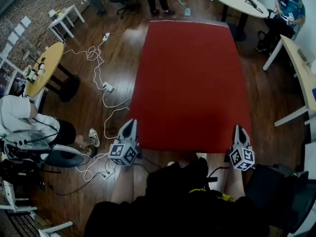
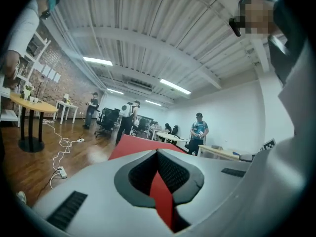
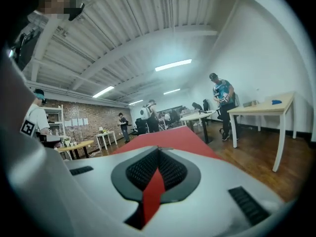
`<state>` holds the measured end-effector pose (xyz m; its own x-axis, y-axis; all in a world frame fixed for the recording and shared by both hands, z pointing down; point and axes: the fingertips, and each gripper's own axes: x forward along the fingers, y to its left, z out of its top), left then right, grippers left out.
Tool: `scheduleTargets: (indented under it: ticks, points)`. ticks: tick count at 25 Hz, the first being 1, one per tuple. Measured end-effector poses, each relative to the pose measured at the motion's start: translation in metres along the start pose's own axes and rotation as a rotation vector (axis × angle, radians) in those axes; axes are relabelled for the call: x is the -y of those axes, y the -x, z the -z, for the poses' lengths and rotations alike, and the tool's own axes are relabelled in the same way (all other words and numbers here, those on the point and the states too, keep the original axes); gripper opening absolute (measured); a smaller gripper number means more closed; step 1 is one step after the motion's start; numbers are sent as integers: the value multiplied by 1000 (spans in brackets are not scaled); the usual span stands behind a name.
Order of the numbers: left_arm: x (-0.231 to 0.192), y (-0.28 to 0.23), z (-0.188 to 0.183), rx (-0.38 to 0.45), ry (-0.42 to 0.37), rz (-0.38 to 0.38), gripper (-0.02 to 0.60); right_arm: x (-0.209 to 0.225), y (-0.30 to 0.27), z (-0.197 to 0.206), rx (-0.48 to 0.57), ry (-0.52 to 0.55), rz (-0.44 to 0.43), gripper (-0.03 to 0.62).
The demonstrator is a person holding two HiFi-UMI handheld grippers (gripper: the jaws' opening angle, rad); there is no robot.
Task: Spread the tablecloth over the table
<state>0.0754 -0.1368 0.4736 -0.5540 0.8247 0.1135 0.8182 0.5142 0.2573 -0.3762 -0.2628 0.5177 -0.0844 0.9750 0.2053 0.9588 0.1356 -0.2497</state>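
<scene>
1. Leftmost, loose white cables [image 1: 94, 53] trail over the dark wooden floor [image 1: 123, 28], near the long left edge of the red rectangular fabric tablecloth [image 1: 187, 78].
2. Next, the left tongs [image 1: 129, 125] are pinched tight on the tablecloth's near left corner, with a red strip between the pads.
3. Centrally, the tablecloth lies flat and smooth, stretching away from the person; the worktop beneath is hidden.
4. Rightmost, the right tongs [image 1: 240, 129] are likewise clamped on its near right corner, red fabric between the pads.
</scene>
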Motion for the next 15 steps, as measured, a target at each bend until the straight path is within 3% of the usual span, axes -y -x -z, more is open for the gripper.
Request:
scheduleTargets:
  ticks: [7, 15]
  points:
    - [-2, 34, -4, -11, -14, -23, -3, -32, 18, -44, 89, 57, -60, 5]
    - [28, 68, -34, 112, -10, -62, -3, -39, 42, -78, 196, 24, -130, 5]
